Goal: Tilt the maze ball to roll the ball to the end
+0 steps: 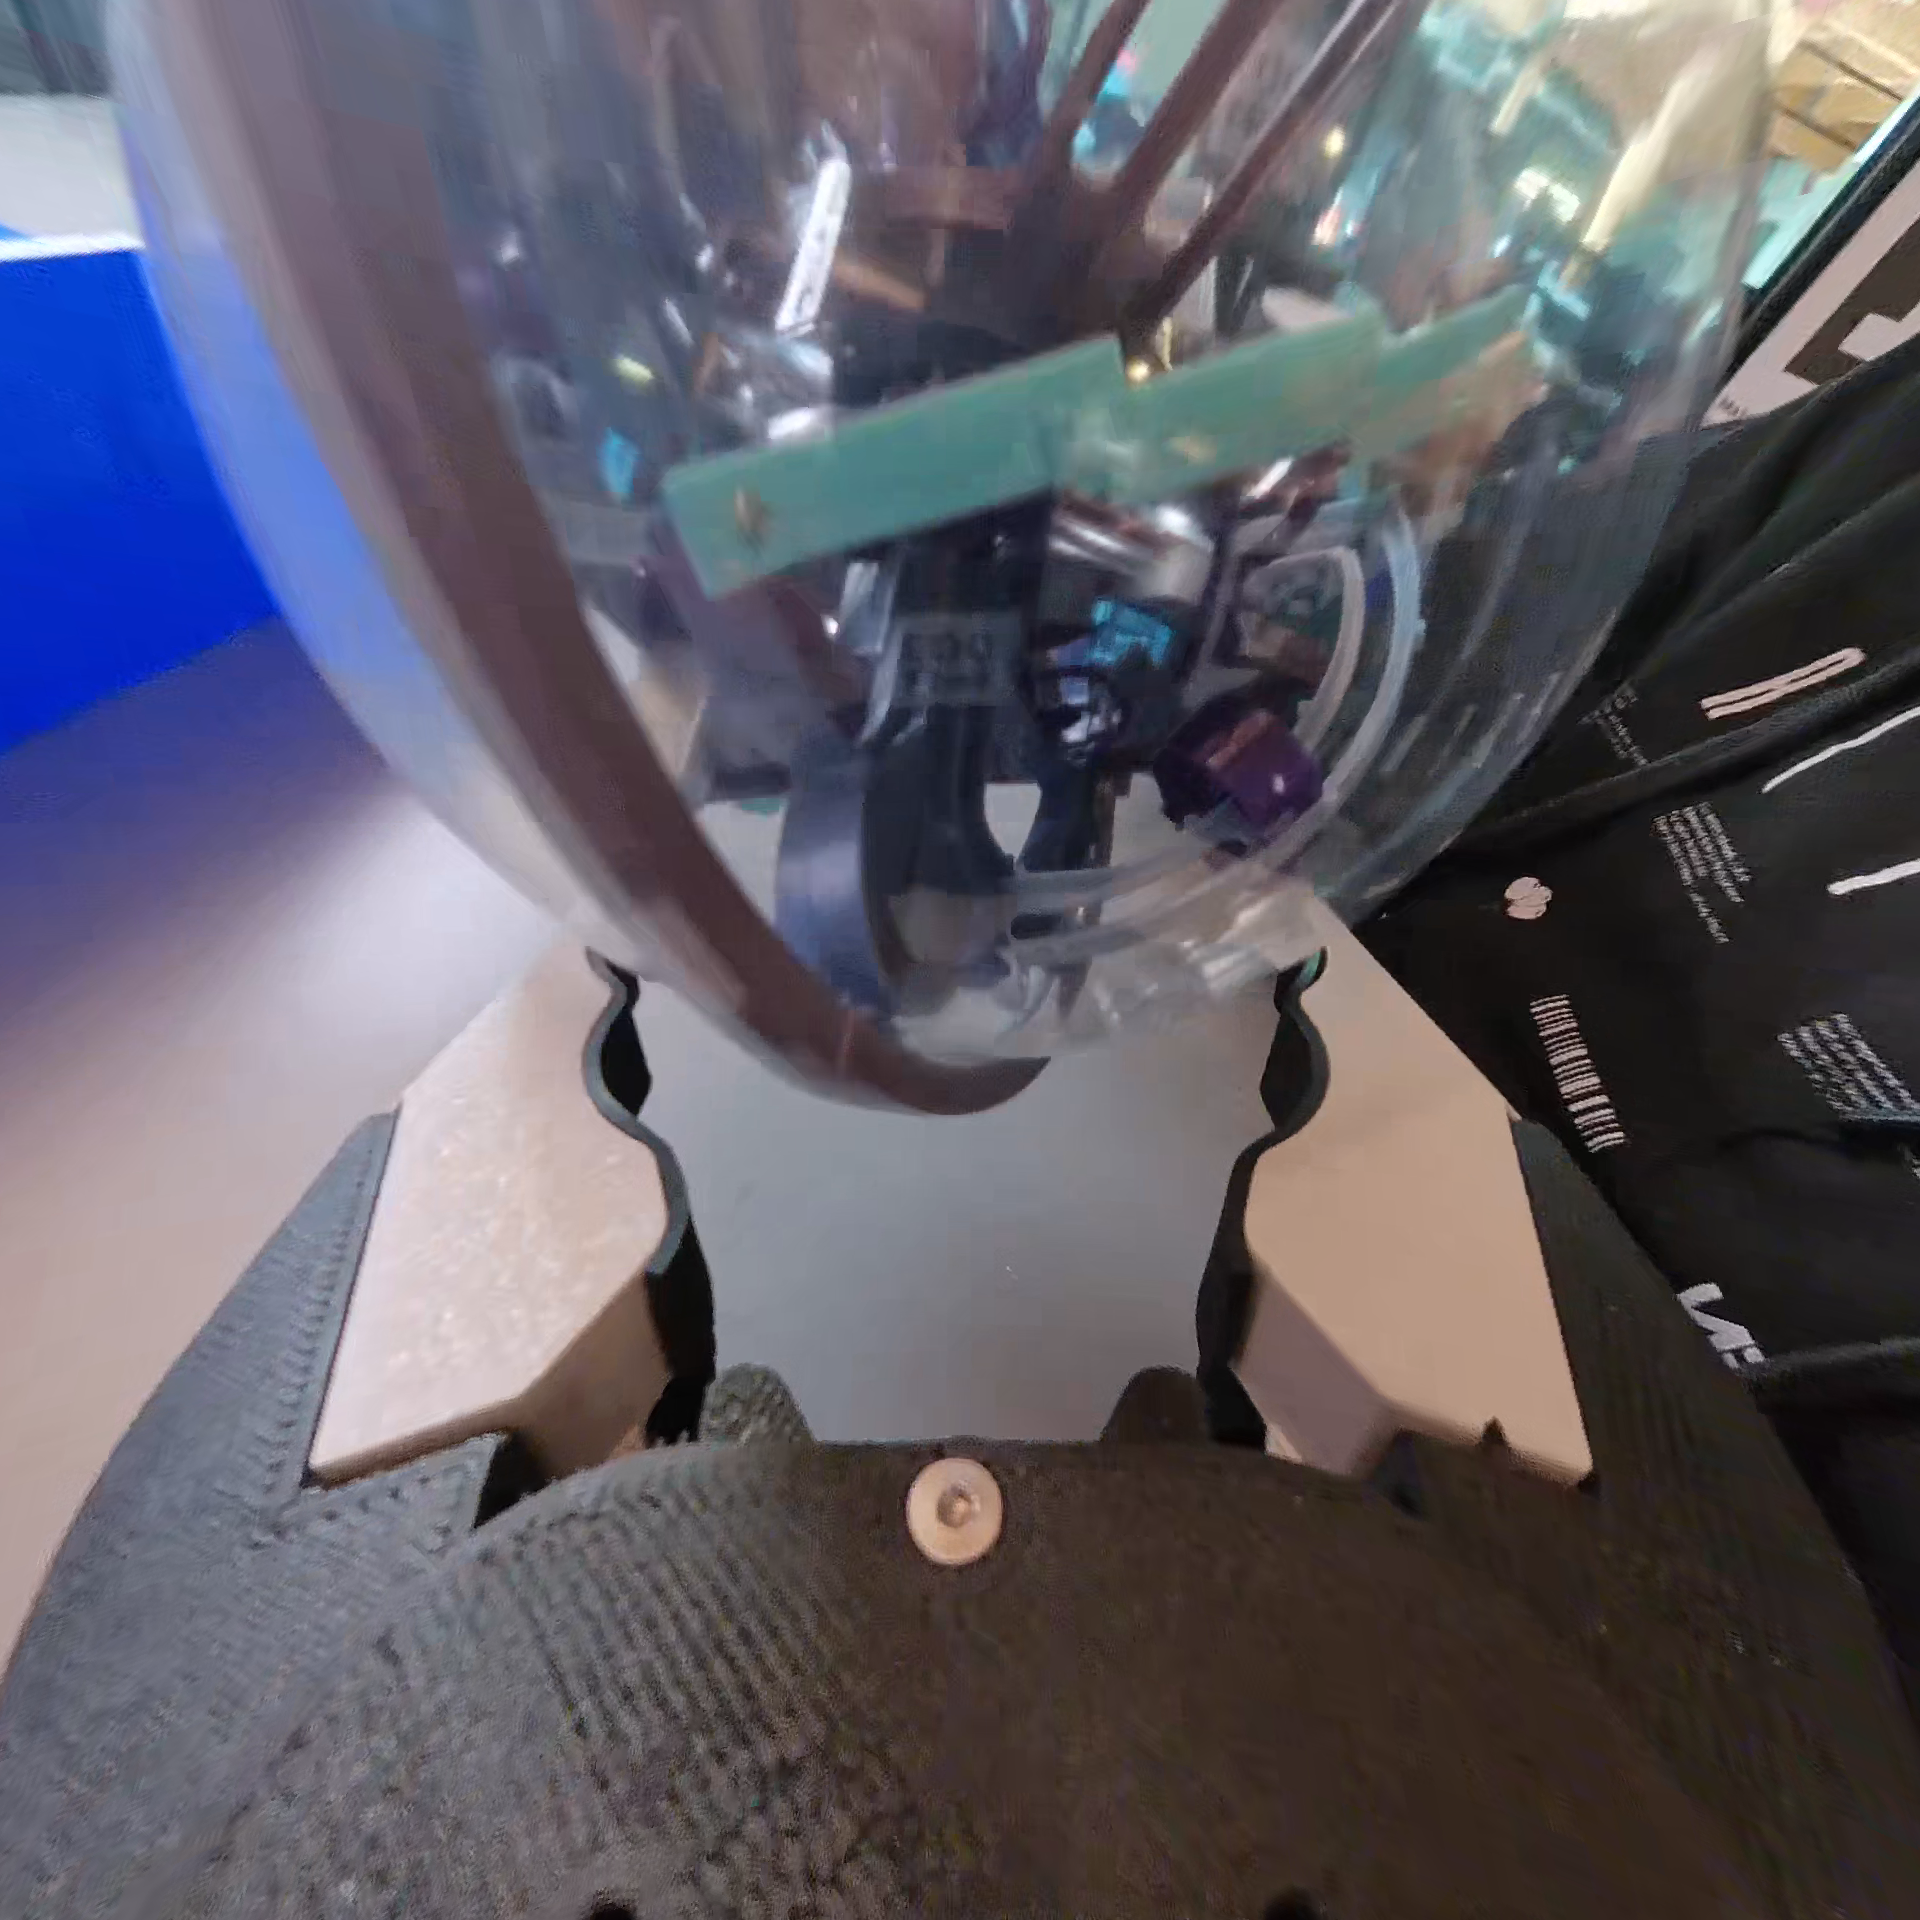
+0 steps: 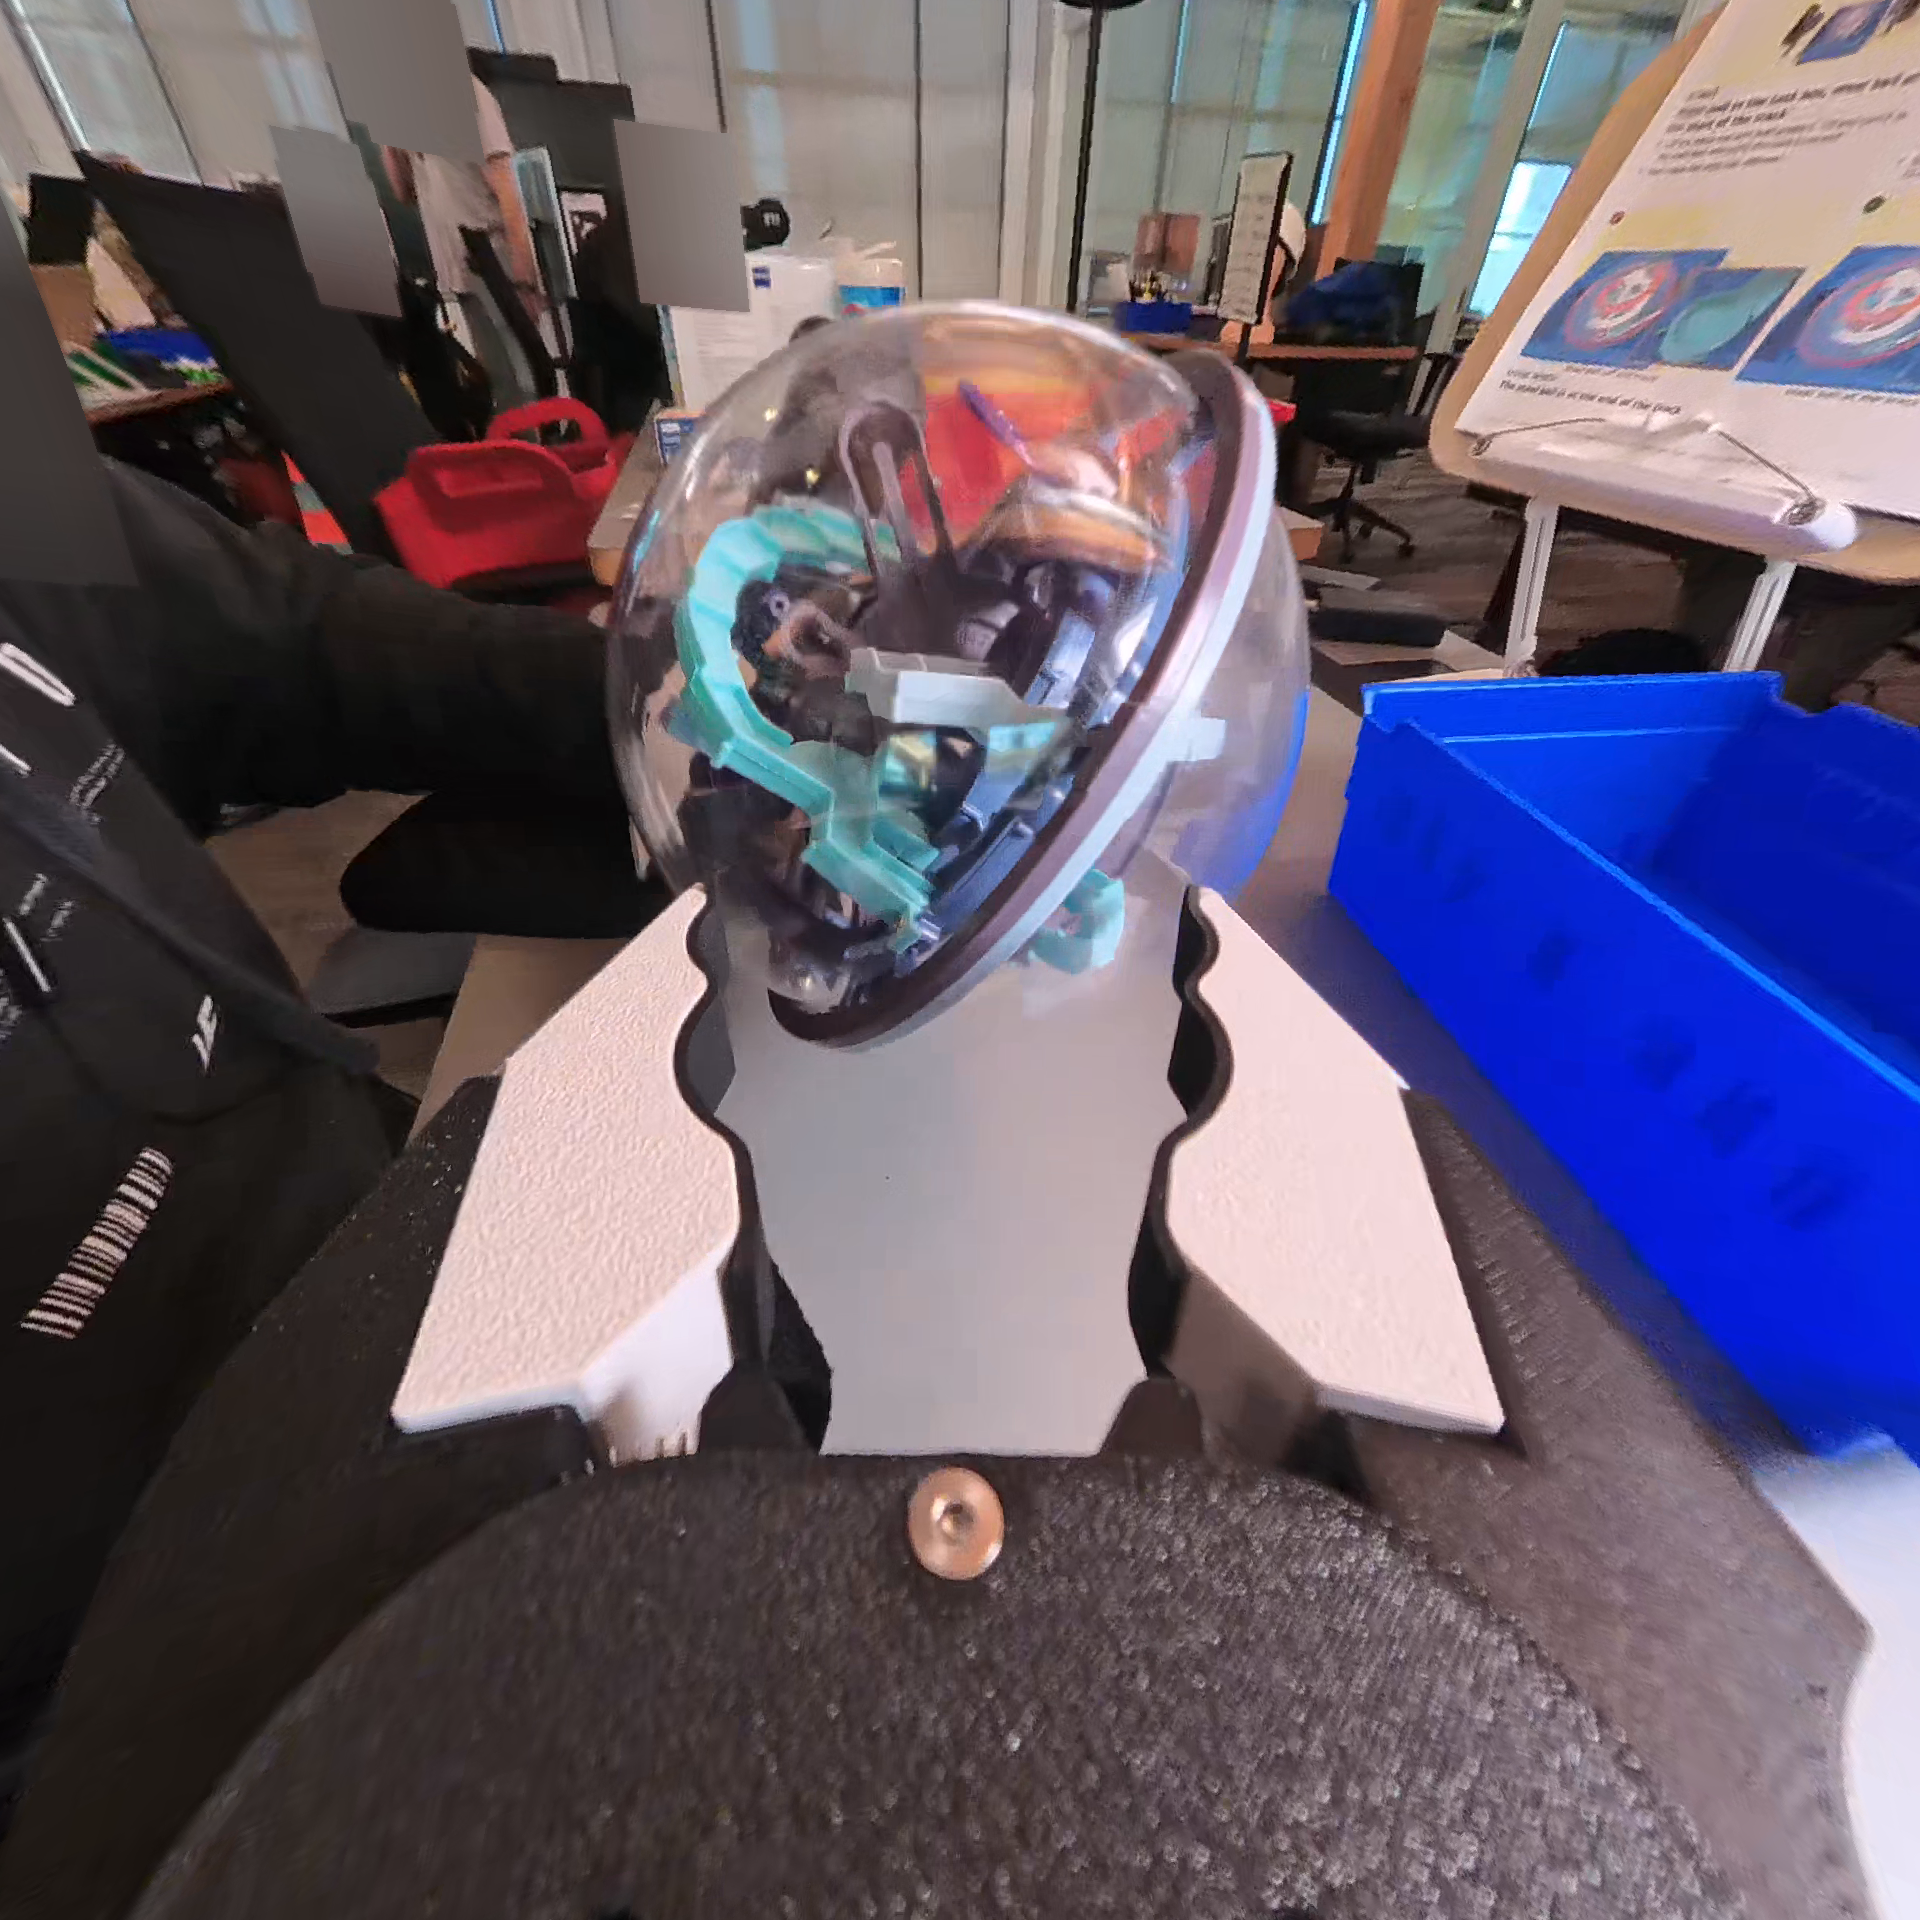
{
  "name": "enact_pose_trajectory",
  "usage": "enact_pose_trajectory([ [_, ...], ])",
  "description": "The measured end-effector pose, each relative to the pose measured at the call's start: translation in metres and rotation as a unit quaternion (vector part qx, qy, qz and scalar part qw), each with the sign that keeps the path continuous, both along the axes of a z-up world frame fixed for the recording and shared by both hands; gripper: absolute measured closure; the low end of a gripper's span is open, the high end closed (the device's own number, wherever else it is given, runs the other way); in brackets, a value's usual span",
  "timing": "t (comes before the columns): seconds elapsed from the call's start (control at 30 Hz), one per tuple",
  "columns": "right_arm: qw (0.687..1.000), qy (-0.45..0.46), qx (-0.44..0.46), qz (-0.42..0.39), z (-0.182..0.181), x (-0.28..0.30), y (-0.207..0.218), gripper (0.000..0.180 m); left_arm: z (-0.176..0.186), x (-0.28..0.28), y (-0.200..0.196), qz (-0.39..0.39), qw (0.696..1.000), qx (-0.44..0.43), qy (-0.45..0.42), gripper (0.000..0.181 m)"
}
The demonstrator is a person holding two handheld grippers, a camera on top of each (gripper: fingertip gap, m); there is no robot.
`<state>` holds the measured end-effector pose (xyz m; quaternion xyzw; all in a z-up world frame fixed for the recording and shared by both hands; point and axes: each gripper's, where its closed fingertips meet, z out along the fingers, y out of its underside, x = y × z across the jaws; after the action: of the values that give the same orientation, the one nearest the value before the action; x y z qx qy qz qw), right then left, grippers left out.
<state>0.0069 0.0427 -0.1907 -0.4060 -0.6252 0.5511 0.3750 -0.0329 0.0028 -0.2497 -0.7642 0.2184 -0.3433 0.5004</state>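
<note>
The maze ball [image 2: 935,665] is a clear sphere with a brown ring around it and teal, purple and black tracks inside. In the right wrist view it sits at my right gripper [image 2: 951,909]. Both fingertips press its lower shell, with the jaws partly closed on it. In the left wrist view the maze ball [image 1: 935,468] fills the upper frame, blurred. Its lower end dips between the fingers of my left gripper [image 1: 956,977], whose jaws stand wide apart with the tips against the shell. I cannot pick out the small ball inside.
A blue bin [image 2: 1662,935] stands on the table to the right of the ball, and a blue box [image 1: 94,468] shows at the left of the left wrist view. A person's black sleeve [image 2: 343,675] reaches behind the ball. An instruction board [image 2: 1714,260] leans at the back right.
</note>
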Motion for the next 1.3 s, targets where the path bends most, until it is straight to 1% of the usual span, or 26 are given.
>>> enact_pose_trajectory([
  [0.13, 0.999, 0.022, -0.033, 0.015, 0.004, -0.008, -0.004, 0.098, 0.024, -0.015, -0.006, 0.029, 0.998, 0.039, -0.050, 0.059],
  [0.23, 0.999, 0.013, -0.035, 0.020, 0.002, -0.009, -0.005, 0.099, 0.034, -0.020, -0.007, 0.046, 0.996, 0.067, -0.046, 0.059],
  [0.3, 0.999, 0.005, -0.033, 0.016, 0.001, -0.008, -0.004, 0.100, 0.037, -0.020, -0.007, 0.046, 0.995, 0.067, -0.053, 0.059],
  [0.43, 0.999, 0.008, -0.033, 0.003, 0.001, -0.009, -0.002, 0.104, 0.041, -0.020, -0.005, 0.040, 0.993, 0.050, -0.104, 0.059],
  [0.83, 1.000, 0.004, -0.029, -0.008, -0.007, -0.010, 0.004, 0.109, 0.033, -0.020, -0.002, 0.027, 0.982, -0.018, -0.184, 0.059],
  [0.97, 0.999, 0.002, -0.031, -0.011, -0.008, -0.010, 0.007, 0.110, 0.031, -0.017, -0.002, 0.019, 0.974, -0.065, -0.218, 0.059],
  [1.1, 0.999, -0.016, -0.052, -0.004, -0.012, -0.009, 0.007, 0.108, 0.021, -0.010, -0.007, 0.011, 0.965, -0.116, -0.233, 0.059],
  [1.3, 0.997, -0.037, -0.073, -0.001, -0.023, -0.009, 0.006, 0.108, 0.007, -0.007, -0.012, 0.000, 0.955, -0.163, -0.249, 0.060],
])
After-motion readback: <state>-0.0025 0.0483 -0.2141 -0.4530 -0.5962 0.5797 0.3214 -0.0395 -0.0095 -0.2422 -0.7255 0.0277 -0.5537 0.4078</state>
